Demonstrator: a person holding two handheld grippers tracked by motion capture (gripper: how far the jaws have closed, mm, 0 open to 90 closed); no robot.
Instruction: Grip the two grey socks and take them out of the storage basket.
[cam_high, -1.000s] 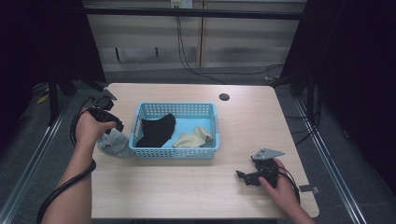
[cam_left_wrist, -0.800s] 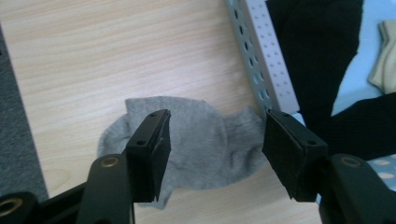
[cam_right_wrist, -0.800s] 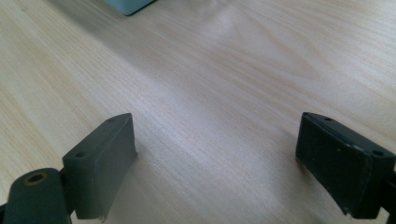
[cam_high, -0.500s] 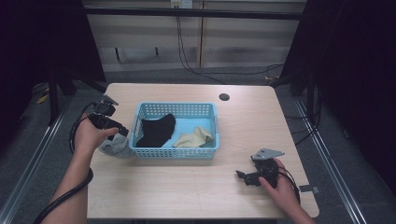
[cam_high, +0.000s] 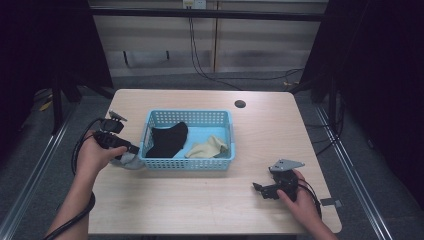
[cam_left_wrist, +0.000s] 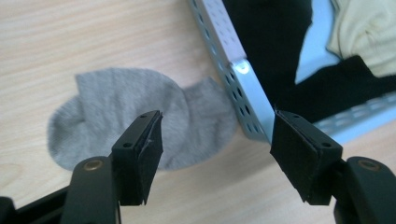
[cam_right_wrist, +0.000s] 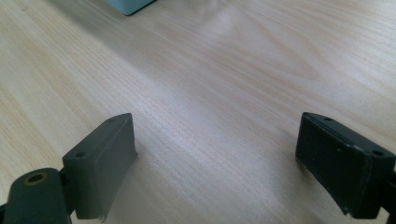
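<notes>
**Grey sock down beside basket**

Left gripper (cam_left_wrist: 215, 149) jaws apart, just been opening, nothing between them. Flat grey fabric sock (cam_left_wrist: 140, 123) lies on the light wooden table (cam_high: 200, 200), touching the blue perforated plastic basket (cam_left_wrist: 233, 79) corner. Right gripper (cam_right_wrist: 215, 163) jaws wide apart, empty.

Black sock (cam_high: 167, 140) and cream sock (cam_high: 207, 148) on 1 table (cam_high: 200, 200).

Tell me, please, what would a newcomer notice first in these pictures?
First the light blue basket in the middle of the table, with a black sock and a cream sock inside. Then the grey sock lying flat beside the basket's corner, under the open left gripper.
</notes>
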